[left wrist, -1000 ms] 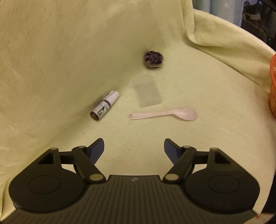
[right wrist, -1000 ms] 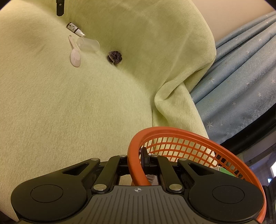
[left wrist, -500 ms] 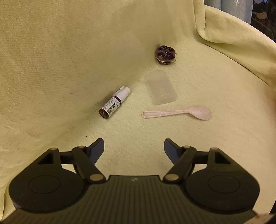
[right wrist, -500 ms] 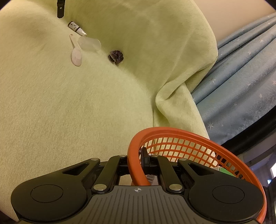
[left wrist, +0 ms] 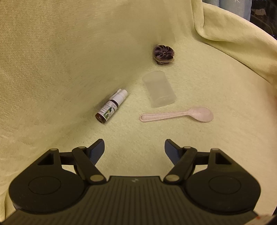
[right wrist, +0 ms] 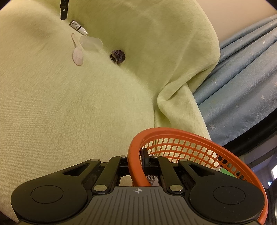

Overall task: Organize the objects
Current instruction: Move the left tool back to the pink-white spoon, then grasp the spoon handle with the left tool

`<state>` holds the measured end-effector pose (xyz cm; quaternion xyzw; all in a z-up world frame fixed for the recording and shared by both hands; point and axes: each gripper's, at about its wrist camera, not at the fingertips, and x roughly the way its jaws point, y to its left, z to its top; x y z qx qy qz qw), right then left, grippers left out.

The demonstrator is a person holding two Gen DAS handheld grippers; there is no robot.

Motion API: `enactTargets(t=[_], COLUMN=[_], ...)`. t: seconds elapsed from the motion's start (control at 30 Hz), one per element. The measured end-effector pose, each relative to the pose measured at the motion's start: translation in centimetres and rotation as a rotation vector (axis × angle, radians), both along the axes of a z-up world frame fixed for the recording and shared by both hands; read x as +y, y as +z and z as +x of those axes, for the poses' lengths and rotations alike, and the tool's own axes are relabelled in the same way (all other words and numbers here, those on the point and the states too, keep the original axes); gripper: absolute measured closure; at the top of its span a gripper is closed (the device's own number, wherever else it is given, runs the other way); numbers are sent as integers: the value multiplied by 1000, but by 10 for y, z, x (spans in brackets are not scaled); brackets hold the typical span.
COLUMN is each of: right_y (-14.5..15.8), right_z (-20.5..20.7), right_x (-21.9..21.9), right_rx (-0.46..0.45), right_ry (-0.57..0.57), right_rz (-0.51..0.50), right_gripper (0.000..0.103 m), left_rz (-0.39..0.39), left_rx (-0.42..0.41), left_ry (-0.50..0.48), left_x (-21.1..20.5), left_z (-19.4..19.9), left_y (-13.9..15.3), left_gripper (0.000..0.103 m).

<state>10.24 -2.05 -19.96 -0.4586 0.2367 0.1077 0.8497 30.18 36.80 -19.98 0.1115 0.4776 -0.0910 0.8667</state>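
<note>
On a pale green sofa cover lie a small brown spray bottle (left wrist: 111,106) with a white nozzle, a clear plastic cup (left wrist: 159,88) on its side, a pink spoon (left wrist: 176,115) and a dark purple scrunchie (left wrist: 163,54). My left gripper (left wrist: 134,148) hovers open just short of them, with nothing between its fingers. My right gripper (right wrist: 138,160) is shut on the rim of an orange mesh basket (right wrist: 199,148). From the right wrist the bottle (right wrist: 77,26), cup (right wrist: 90,42), spoon (right wrist: 77,52) and scrunchie (right wrist: 118,56) lie far off, with one finger of the left gripper (right wrist: 63,8) above them.
The sofa back (left wrist: 69,43) rises behind the objects and a fold of the cover (right wrist: 173,103) hangs at the right. Blue curtains (right wrist: 242,69) stand beyond it. Something green and a barcode label show inside the basket.
In the left wrist view the objects have slid right and slightly down, and the basket edge has left the picture. The right gripper and basket have stayed put.
</note>
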Motion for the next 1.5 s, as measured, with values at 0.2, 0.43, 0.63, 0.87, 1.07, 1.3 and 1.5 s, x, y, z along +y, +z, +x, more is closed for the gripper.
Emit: enactTargets(t=[0.2,0.43,0.63,0.87,1.07,1.3,1.5], right_y=[0,-1,-1,1,2,3,3], right_z=[0,-1,0,1,3,3,3], right_x=[0,0,1,1,2,2,2], right_rx=[2,4,4,5,3,2,3], right_ry=[1,3,5,2,-2,-2,-1], right_rz=[-2,-7,-8,-6,-4,-5,-5], right_gripper=[101,101,101,101,101,101,101], left_rz=[-2,-2,13,114,209,219,178], left_rx=[-4,-11,-8,13,24,54,105], left_ry=[-11,-41,-160,-385,-498,-522,-462], left_x=[-3,-13,-43,-93,-112,-113,-109], left_z=[3,10,19,28,35,37,23], left_y=[-3,-7,-14,-37,-53,-54,-50], left_gripper=[30,30,39,59,72,90,102])
